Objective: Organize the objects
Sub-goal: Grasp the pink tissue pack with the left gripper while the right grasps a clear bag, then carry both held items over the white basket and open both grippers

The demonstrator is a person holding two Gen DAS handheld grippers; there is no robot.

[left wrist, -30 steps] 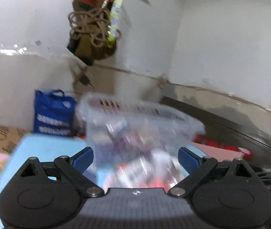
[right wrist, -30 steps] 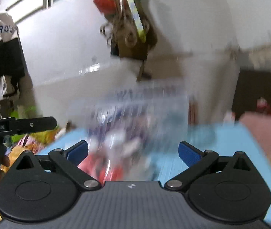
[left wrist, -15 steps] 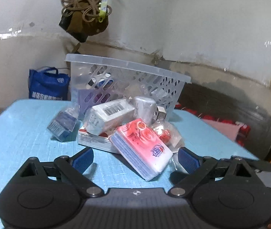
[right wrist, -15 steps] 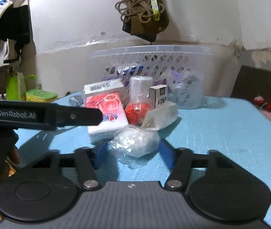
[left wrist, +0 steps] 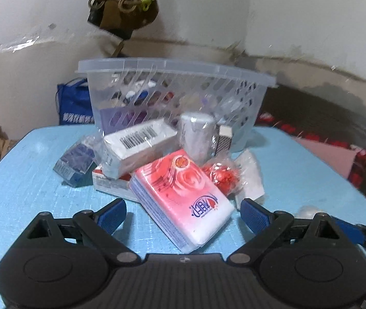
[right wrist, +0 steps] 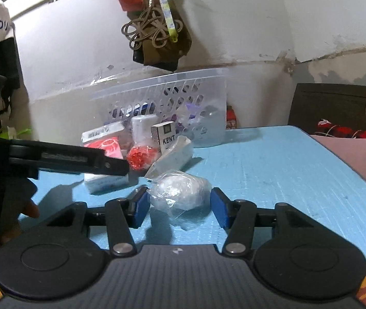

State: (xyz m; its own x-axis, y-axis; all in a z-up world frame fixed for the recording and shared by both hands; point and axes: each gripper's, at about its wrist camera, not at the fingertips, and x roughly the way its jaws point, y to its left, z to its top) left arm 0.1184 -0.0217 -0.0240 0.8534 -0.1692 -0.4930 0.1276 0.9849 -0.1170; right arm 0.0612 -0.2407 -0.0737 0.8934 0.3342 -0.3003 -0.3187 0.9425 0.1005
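A pile of small goods lies on the blue table (left wrist: 28,195) in front of a clear plastic basket (left wrist: 177,69). My left gripper (left wrist: 184,216) is open, its pads on either side of a pink tissue pack (left wrist: 183,198) without touching it. Behind the pack are a white barcoded box (left wrist: 136,144), a white cylinder (left wrist: 195,134), a red foil ball (left wrist: 221,175) and a dark blue packet (left wrist: 75,162). My right gripper (right wrist: 180,206) is shut on a white ball in clear wrap (right wrist: 180,190), which rests on the table. A KENT box (right wrist: 166,136) stands behind it.
The left gripper (right wrist: 121,166) reaches in from the left of the right wrist view, held by a hand (right wrist: 28,208). A blue bag (left wrist: 75,103) stands behind the table. Bags and rope (right wrist: 154,33) hang on the wall. The table's right half (right wrist: 286,170) is bare.
Both grippers came down and forward to the pile. The right jaws went from wide apart to closed on the wrapped white ball. The left jaws stayed open and now flank the tissue pack.
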